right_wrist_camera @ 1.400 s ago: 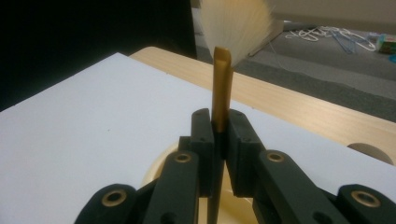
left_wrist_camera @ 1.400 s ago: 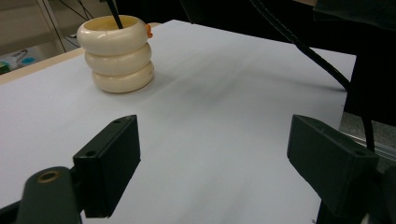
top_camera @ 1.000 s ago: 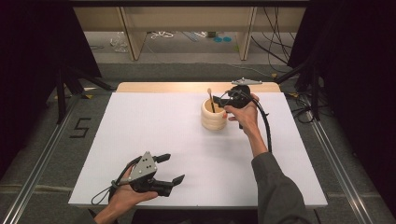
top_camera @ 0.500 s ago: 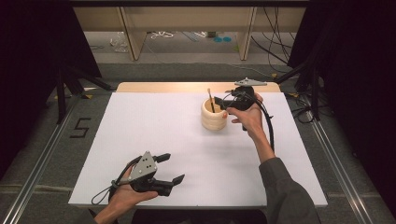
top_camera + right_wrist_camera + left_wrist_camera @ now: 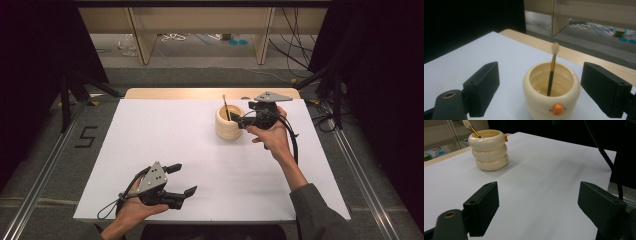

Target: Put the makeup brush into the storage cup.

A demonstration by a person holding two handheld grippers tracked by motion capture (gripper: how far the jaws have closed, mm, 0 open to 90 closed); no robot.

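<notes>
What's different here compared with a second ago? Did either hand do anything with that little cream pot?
Very little. The right hand-held gripper shifted slightly beside the cream pot, the wrist turning a touch; its jaws are open and grip nothing. The brush stands in the pot as before, and the pot has not moved. The left hand-held gripper stayed open near the front edge of the white table.

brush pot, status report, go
Right gripper open, jaws beside the pot. Left gripper open, idle near table edge. Brush upright in pot. Nothing in the way.
</notes>
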